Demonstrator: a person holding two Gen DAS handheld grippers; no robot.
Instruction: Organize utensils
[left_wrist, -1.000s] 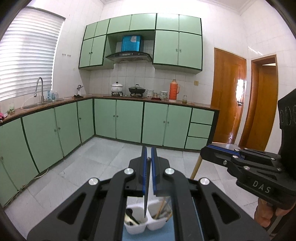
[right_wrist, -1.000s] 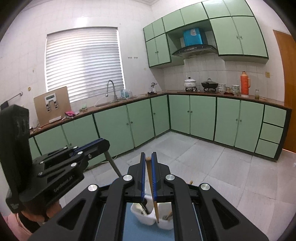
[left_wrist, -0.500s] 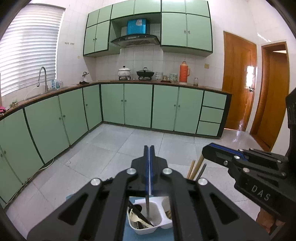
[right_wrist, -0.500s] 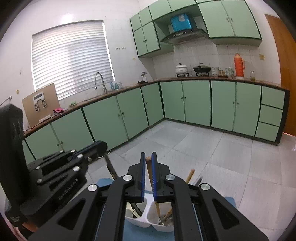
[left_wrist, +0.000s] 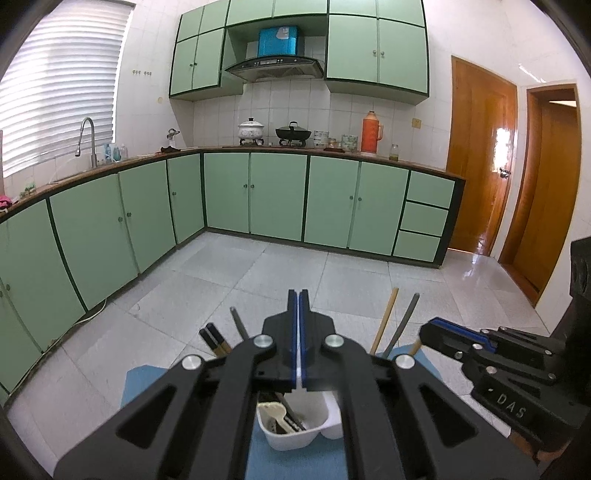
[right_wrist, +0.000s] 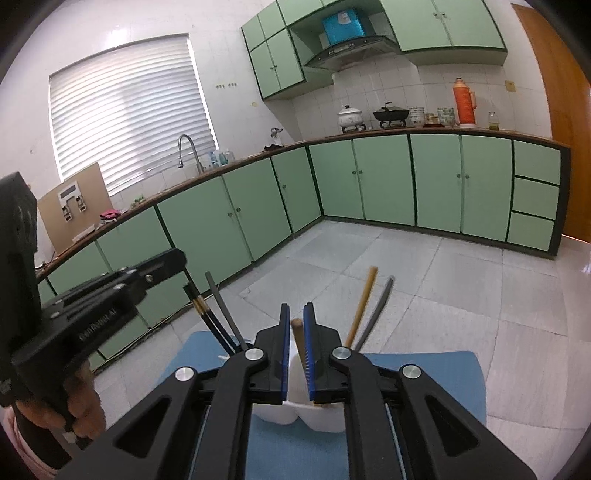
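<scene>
A white two-compartment holder (left_wrist: 295, 424) stands on a blue mat (left_wrist: 147, 380), right below both grippers. It holds black chopsticks (left_wrist: 214, 339), grey utensils and a wooden chopstick (left_wrist: 384, 321). My left gripper (left_wrist: 298, 306) is shut, nothing visible between its pads. My right gripper (right_wrist: 296, 325) is slightly parted with a wooden chopstick (right_wrist: 300, 341) between its pads, its lower end over the holder (right_wrist: 299, 376). The right gripper shows in the left wrist view (left_wrist: 436, 332), and the left gripper in the right wrist view (right_wrist: 173, 258).
The blue mat (right_wrist: 424, 373) lies under the holder. Beyond it are a grey tiled floor (left_wrist: 258, 273), green base cabinets (left_wrist: 255, 195) along two walls and wooden doors (left_wrist: 480, 162) at the right.
Both grippers have lowered toward the holder. The left gripper has closed fully and the dark utensil it held is no longer between its pads. The right gripper's pads have parted a little around the wooden chopstick.
</scene>
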